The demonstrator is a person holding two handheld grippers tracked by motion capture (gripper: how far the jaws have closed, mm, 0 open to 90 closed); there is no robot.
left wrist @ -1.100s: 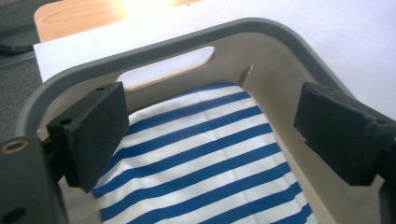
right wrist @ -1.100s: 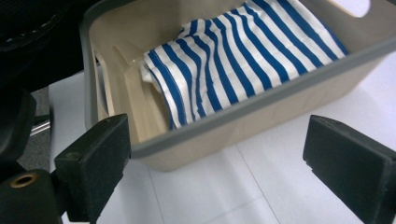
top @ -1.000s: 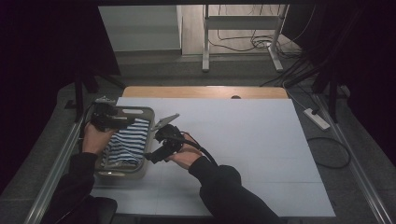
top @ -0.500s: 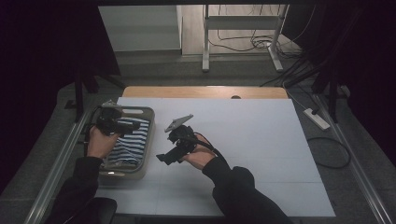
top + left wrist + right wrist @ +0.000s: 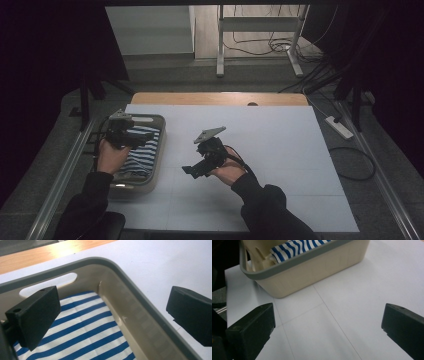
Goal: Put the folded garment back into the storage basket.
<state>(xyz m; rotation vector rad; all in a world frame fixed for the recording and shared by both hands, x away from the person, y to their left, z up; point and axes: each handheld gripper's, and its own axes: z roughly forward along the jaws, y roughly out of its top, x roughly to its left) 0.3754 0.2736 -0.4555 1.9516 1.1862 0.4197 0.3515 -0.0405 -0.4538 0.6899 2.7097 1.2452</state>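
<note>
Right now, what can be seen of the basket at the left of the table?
The basket is a beige, plastic-looking rectangular tub with rounded corners, a grey rim and a slot handle in its end wall. It stands upright on the white table cover near the left edge. A blue-and-white striped cloth lies folded inside. The left gripper hovers above it, jaws open and empty.

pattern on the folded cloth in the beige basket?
Blue and white stripes on the folded cloth; clearest in the left gripper view.
</note>
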